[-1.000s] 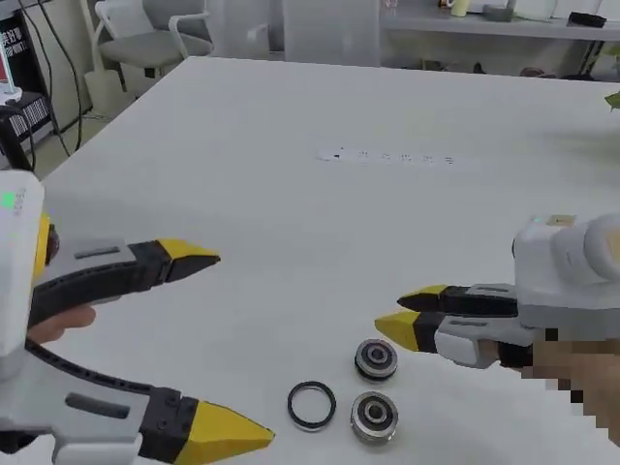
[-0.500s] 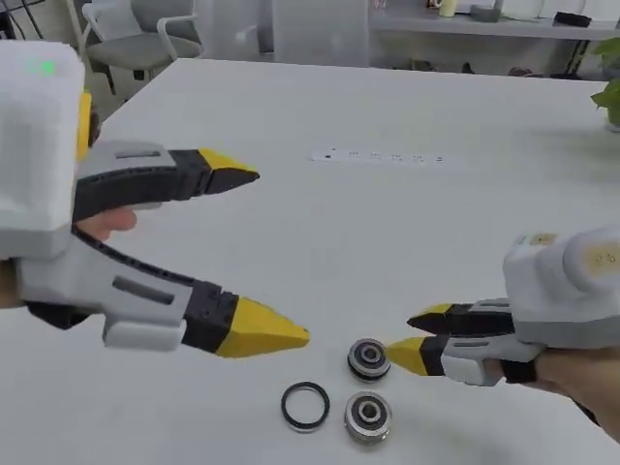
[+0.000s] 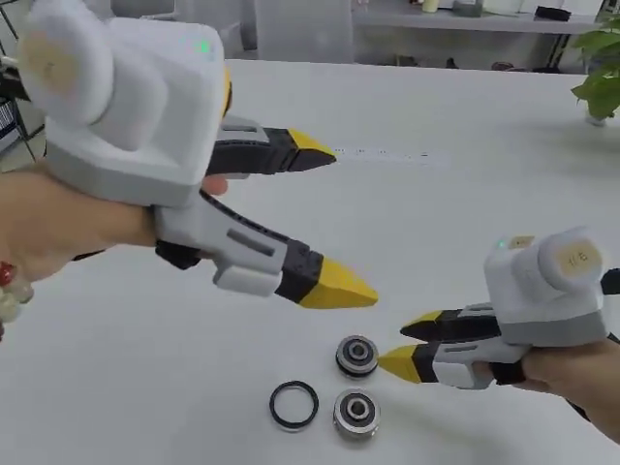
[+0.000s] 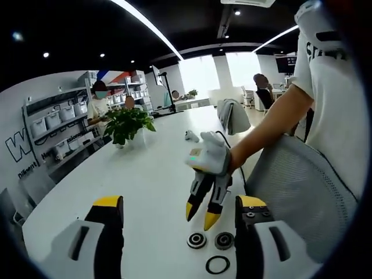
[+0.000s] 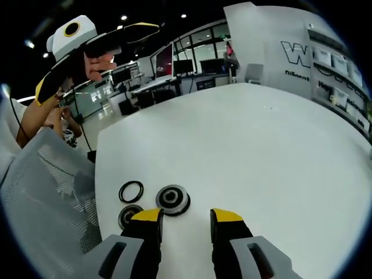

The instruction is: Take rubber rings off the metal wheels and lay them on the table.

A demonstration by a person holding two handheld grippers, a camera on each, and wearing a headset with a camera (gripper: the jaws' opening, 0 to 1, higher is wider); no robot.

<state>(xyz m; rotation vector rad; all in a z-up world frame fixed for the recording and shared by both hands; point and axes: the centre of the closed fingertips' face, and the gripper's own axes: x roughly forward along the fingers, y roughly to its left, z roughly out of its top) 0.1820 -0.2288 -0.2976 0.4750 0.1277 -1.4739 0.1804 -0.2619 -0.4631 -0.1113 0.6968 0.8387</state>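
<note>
White table (image 3: 465,194), mostly bare. Right tongs (image 3: 392,345) sit low over it, jaws parted a little and holding nothing. One metal wheel (image 3: 356,355) lies flat just ahead of their lower tip, nearly touching; its dark rim suggests the rubber is on. A second wheel (image 3: 356,413) lies just beside the first, off to the tongs' left, with a loose rubber ring (image 3: 273,405) next to it. Left tongs (image 3: 355,223) hang high above, spread wide and empty, so the right is nearer. Nothing blocks the approach; a plant (image 3: 603,73) stands well apart.
</note>
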